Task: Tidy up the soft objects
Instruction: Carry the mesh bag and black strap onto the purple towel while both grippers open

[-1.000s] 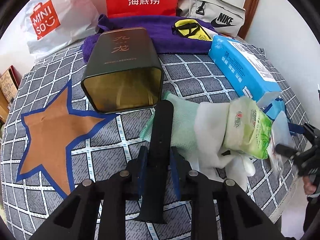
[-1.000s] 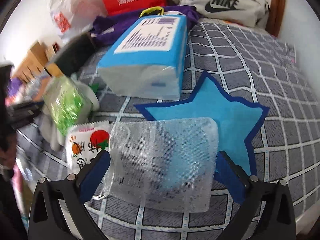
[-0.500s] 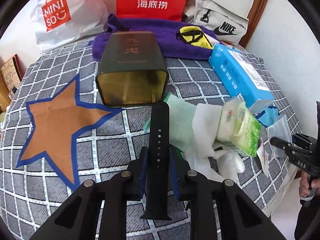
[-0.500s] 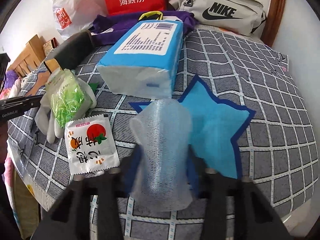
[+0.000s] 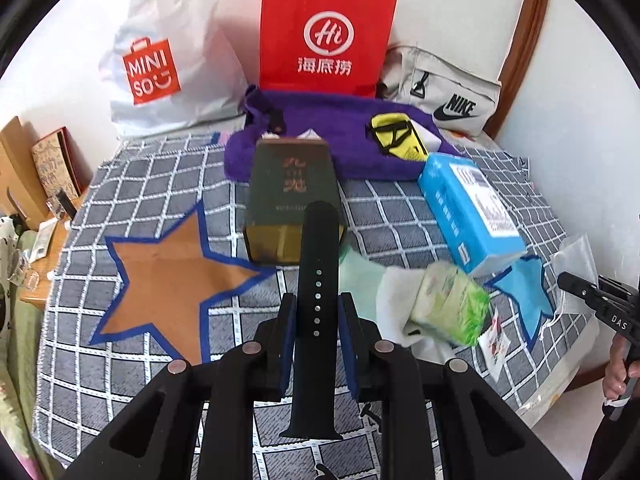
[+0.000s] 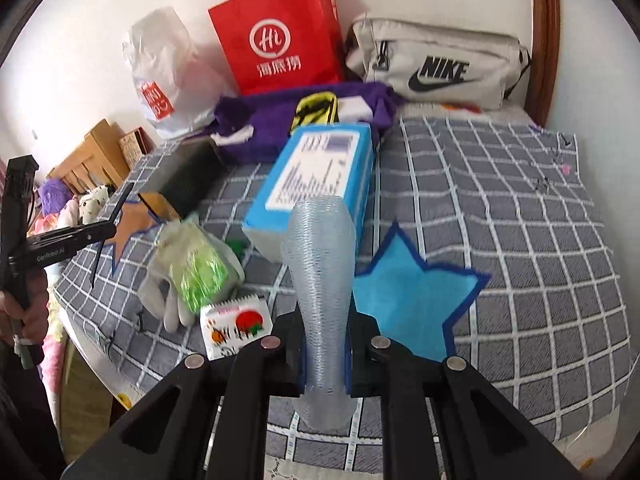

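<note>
My left gripper (image 5: 317,304) is shut on a black watch strap (image 5: 318,248), which stands up between the blue pads above the checked cloth. Behind the strap lies a dark green tin (image 5: 294,184) on its side, open end toward me. My right gripper (image 6: 325,320) has its jaws closing on a white mesh pouch (image 6: 320,248). The pouch is squeezed into a narrow roll between the pads and held above the blue star patch (image 6: 408,304). A green wipes pack (image 6: 196,268) rests on a white glove (image 6: 160,300), with a tomato sachet (image 6: 236,330) beside them.
A blue tissue pack (image 6: 320,176) lies mid-table. At the back are a purple towel (image 5: 340,140), a red paper bag (image 5: 326,32), a white Miniso bag (image 5: 160,64) and a Nike bag (image 6: 436,68). An orange star patch (image 5: 168,280) lies at left. The table edge runs close on the near side.
The right jaws went from wide around the flat mesh pouch to squeezing it into a roll, and lifted it. The left gripper rose with the strap, so the table looks farther away.
</note>
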The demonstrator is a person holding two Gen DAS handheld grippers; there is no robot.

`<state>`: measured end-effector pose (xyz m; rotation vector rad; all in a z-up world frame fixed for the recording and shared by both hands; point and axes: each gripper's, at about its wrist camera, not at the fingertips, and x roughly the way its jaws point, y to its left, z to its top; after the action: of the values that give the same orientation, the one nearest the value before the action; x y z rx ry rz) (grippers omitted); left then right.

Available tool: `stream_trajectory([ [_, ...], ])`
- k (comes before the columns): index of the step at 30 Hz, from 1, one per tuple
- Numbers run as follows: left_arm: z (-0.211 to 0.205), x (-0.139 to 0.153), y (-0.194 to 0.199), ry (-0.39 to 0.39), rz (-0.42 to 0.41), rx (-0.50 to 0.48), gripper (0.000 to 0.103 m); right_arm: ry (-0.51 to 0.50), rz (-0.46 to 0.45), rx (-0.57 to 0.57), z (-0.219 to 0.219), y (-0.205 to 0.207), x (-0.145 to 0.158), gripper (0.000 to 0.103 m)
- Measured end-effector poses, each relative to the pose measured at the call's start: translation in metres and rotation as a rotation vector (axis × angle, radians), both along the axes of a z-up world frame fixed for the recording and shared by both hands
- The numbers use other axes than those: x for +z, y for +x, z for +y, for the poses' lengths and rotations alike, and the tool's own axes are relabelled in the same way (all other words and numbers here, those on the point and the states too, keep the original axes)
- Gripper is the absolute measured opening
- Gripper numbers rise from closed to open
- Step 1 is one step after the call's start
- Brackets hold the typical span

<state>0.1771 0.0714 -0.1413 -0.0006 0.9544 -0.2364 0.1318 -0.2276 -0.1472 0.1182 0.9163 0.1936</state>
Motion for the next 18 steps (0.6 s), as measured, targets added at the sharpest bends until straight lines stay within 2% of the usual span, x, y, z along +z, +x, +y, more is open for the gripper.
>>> stream_trajectory([
  [6,-0.003,0.018,0.005,0.033,-0.049,0.046,0.02,-0.003,-0.034,0.016,0.008,0.013,0.018,0.013],
  [18,-0.003,0.048,0.041,0.016,-0.122,0.118,0.02,-0.005,-0.039,0.019,0.021,0.067,0.044,0.014],
])
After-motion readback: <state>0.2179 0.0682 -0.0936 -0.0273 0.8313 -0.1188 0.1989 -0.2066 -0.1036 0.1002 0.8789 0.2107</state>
